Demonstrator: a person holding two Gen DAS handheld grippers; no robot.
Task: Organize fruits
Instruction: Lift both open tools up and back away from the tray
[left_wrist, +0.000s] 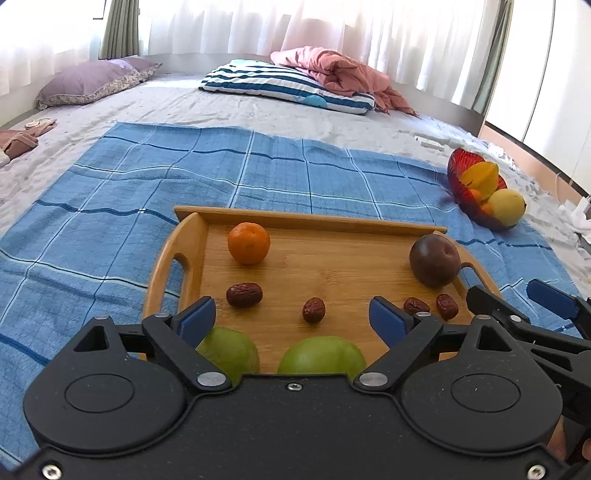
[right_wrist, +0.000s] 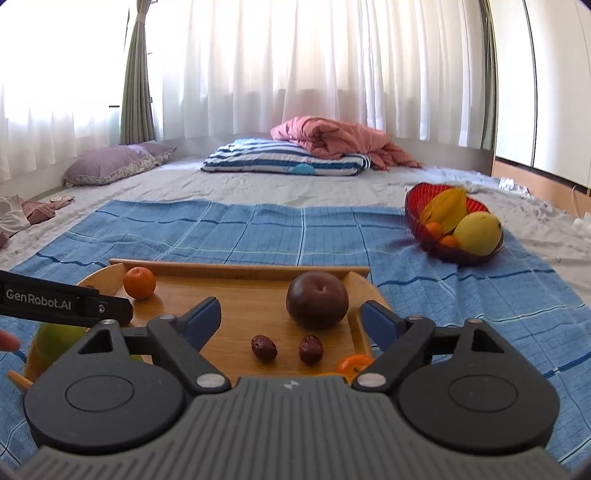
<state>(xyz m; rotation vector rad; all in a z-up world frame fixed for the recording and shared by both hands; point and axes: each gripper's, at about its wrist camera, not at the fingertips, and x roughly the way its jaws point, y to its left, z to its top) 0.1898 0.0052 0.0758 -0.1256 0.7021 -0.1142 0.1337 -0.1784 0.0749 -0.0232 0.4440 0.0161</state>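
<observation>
Right gripper (right_wrist: 291, 321) gapes empty over wooden tray (right_wrist: 236, 271); dark plum (right_wrist: 317, 300) beyond two dates (right_wrist: 264, 348).

Left wrist view: both green fruits (left_wrist: 314, 356) at the tray's near end are half hidden behind the gripper body, lower parts not seen. Right wrist view: small orange fruit (right_wrist: 354, 363) mostly covered by the right jaw arm; one green fruit (right_wrist: 55, 341) partly behind the other gripper's strap, blurry. Fingertip (right_wrist: 8, 341) cut by the left edge. Small orange fruits in the red bowl (right_wrist: 417, 206) too small to ID.
</observation>
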